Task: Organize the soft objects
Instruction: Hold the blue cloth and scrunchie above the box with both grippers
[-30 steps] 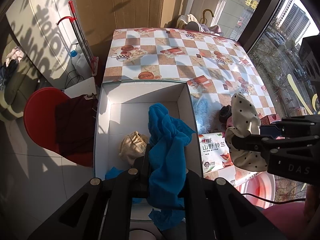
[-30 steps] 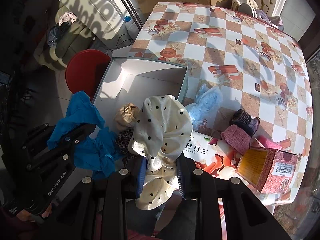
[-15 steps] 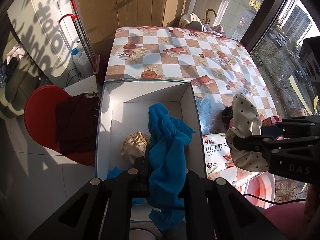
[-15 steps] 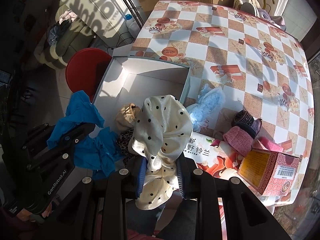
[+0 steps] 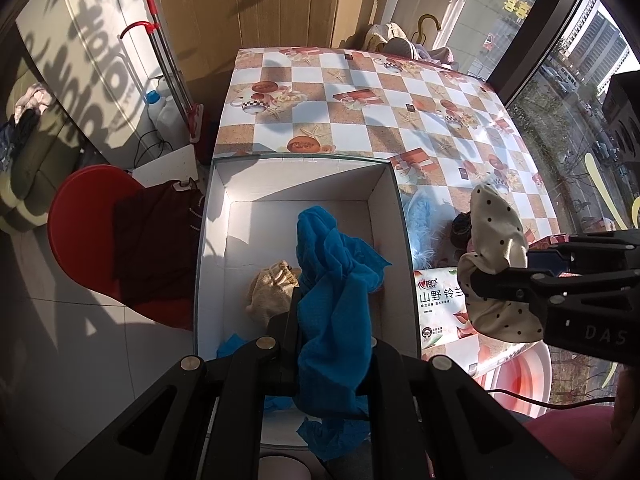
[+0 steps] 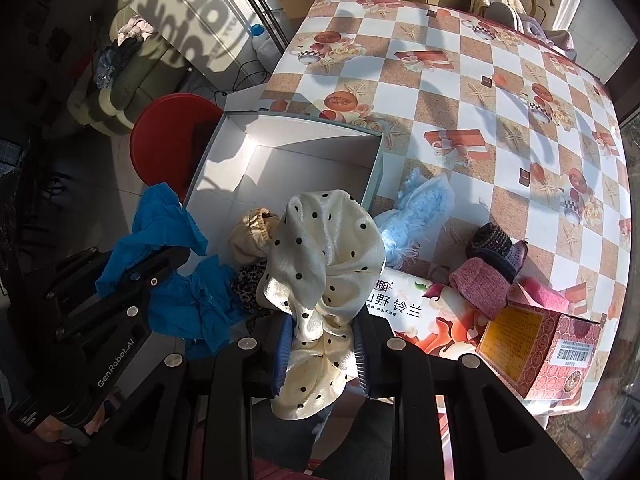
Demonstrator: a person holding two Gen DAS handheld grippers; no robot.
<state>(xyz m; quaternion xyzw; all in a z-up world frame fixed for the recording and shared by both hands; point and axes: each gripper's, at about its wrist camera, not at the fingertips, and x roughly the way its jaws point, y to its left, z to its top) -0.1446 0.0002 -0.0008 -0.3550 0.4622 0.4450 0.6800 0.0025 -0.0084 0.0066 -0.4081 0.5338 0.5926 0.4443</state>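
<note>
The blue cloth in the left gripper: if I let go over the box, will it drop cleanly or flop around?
Probably floppy: the blue cloth hangs in loose folds on both sides of the left gripper. It looks thin and light, so it may drift or drape over the white box wall. A tail trailing below the jaws might snag there.

My left tongs (image 5: 332, 344) are black, with bright blue cloth (image 5: 336, 292) in them. My right tongs (image 6: 320, 344), black with blue pads, grip cream cloth (image 6: 324, 256) dotted black. Box (image 5: 212, 240): white inside. Tablecloth (image 6: 460, 92): white-and-tan checks, red gift prints. Stool (image 5: 80, 208): red. Fluffy piece (image 6: 420, 208): pale blue.
</note>
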